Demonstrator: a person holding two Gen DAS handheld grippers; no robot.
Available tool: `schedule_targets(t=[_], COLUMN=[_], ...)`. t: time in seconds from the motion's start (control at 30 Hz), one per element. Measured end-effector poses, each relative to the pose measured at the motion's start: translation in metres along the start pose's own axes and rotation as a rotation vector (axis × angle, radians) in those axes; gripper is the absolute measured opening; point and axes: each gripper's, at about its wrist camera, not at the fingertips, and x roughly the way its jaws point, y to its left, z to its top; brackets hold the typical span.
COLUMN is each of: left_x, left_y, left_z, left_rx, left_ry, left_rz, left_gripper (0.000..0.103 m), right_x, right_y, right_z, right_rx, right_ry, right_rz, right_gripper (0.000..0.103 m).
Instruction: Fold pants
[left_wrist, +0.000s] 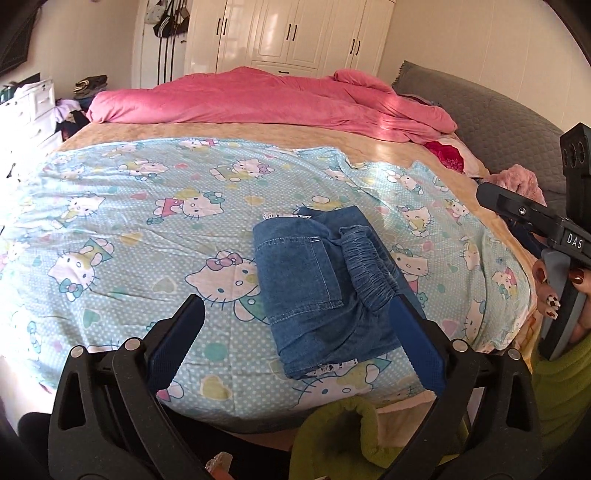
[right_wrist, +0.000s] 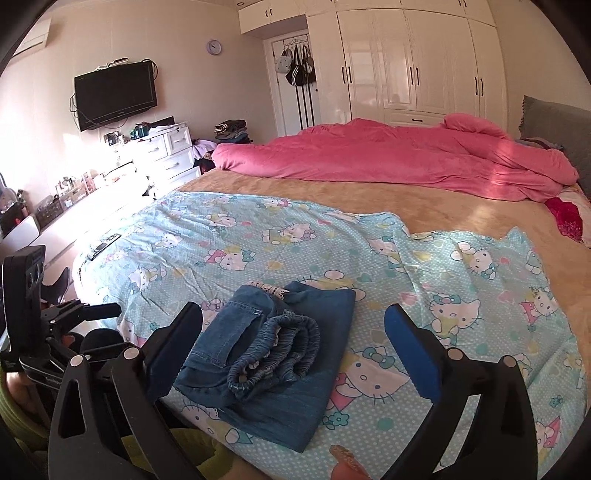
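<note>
folded pants (left_wrist: 317, 280) on cartoon sheet (left_wrist: 129, 229); pink duvet (left_wrist: 266, 99) behind, well apart.

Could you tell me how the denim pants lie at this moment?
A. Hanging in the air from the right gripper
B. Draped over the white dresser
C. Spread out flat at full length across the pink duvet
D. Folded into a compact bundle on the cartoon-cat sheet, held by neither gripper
D: the denim pants sit folded on the cartoon-cat sheet, while the left gripper and the right gripper stand open, pads off the cloth.
</note>
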Motion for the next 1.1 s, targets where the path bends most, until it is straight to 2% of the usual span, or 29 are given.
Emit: schedule_targets(t=[0.2,0.47,0.67,0.83,1.1], left_x=[0.004,0.019,0.033,0.047,0.067], left_y=[0.003,0.032,0.041,0.04,0.034], left_z=[0.0,0.002,0.003,0.003,0.006], left_rx=[0.0,-0.075,-0.096,-0.093,-0.072], left_ry=[0.005,0.034,0.061,0.087,0.124], left_rz=[0.013,0.065,0.085,0.082,0.075], left_gripper=[0.093,0.093,0.094,0.093,0.094], right_x=[0.001,0.007,0.025,0.048,0.071], right_y=[-0.007,-0.017,-0.027,-0.033,-0.041], right_z=[-0.006,-0.02,-0.034,-0.045,-0.054], right_rx=[0.009,-0.038,-0.009,0.024,0.076], right_ry=[0.007,0.025,0.082,0.153,0.213], right_rz=[-0.038,-0.16,-0.155,-0.137,-0.129], right_gripper=[0.098,0.098,0.098,0.098,0.098])
